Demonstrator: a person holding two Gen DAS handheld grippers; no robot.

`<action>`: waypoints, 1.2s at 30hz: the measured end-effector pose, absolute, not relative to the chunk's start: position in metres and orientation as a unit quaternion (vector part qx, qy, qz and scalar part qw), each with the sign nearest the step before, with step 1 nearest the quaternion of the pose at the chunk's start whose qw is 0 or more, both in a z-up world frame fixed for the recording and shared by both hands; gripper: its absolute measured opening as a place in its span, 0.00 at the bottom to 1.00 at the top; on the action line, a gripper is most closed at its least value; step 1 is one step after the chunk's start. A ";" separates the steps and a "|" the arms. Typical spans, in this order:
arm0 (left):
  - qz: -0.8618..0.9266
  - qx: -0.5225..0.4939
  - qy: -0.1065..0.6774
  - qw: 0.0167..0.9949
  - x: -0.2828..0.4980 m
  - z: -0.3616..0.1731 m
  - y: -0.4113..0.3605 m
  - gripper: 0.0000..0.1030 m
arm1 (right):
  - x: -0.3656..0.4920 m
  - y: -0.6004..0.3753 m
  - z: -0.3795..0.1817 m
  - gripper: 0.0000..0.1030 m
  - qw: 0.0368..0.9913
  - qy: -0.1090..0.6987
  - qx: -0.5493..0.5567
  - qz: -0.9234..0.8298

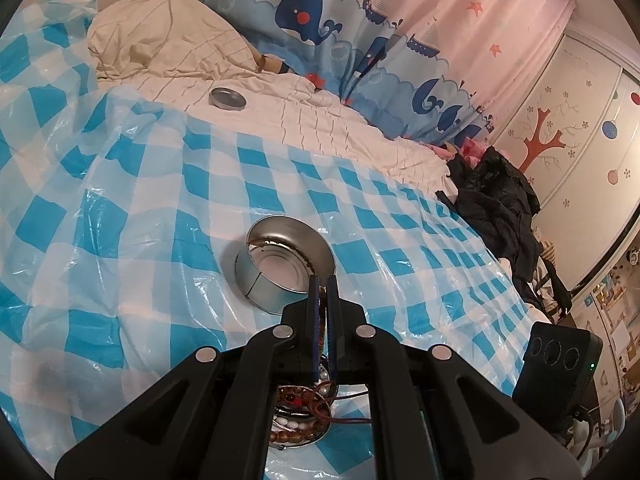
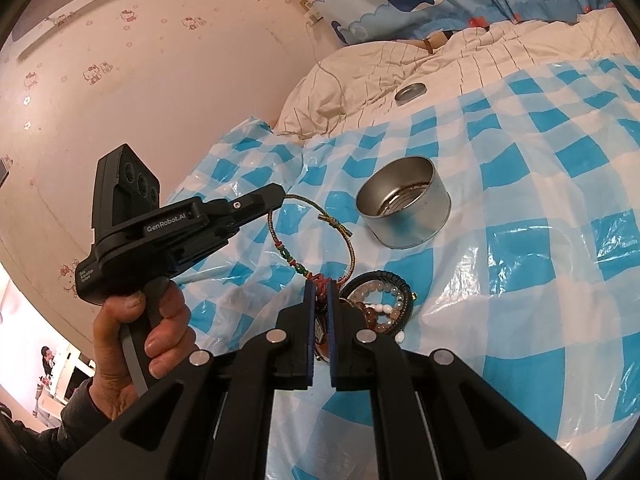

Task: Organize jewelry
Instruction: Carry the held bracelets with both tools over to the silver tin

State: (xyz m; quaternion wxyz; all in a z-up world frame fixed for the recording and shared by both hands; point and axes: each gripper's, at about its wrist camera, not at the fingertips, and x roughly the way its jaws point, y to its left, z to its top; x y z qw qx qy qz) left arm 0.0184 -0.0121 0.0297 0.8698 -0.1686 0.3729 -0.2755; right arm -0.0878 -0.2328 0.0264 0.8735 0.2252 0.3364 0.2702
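Black linkage arms of the right gripper (image 2: 320, 286) filled the bottom of its own view, its blue-padded jaws clenched on the red knotted part of a thin braided cord bracelet (image 2: 352, 246) with green and red beads. That bracelet's loop stretched up and to the left from the jaws, and its far end met the tip of the left gripper (image 2: 280, 196), a black handheld unit held in the person's left hand (image 2: 140, 340) to the left of the right jaws; the left jaws were drawn together, apparently pinching that far end of the cord, though the contact was hard to make out. Beneath everything spread a blue-and-white checked plastic sheet (image 2: 540, 240), crinkled and glossy, laid over a cream pleated quilt (image 1: 340, 120) that rose beyond both sets of jaws. Ahead of the left jaws and just past their tips stood an open round silver metal tin (image 1: 280, 264); from the right wrist it sat ahead and to the right of the jaws. Just to the right of the right jaws, close under them, lay a heap of beaded bracelets (image 2: 384, 304) in brown, white and dark tones, resting in what looked like a shallow metal dish; from the left wrist this heap showed below and behind the jaws. Far ahead of both jaws, on the quilt, lay a small round silver lid (image 1: 227, 98).
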 end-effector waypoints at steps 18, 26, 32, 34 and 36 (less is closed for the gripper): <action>-0.275 -0.168 0.373 0.870 0.018 0.029 -0.013 0.02 | -0.087 -0.230 0.025 0.06 0.872 0.342 0.222 0.270; -0.275 -0.168 0.373 0.870 0.018 0.029 -0.013 0.02 | -0.087 -0.229 0.025 0.06 0.872 0.343 0.221 0.271; -0.275 -0.167 0.373 0.870 0.018 0.029 -0.014 0.02 | -0.087 -0.229 0.024 0.06 0.872 0.343 0.221 0.271; -0.275 -0.167 0.372 0.870 0.018 0.029 -0.014 0.02 | -0.087 -0.229 0.024 0.06 0.872 0.342 0.222 0.272; -0.276 -0.168 0.373 0.870 0.018 0.029 -0.013 0.02 | -0.087 -0.229 0.025 0.06 0.871 0.341 0.224 0.273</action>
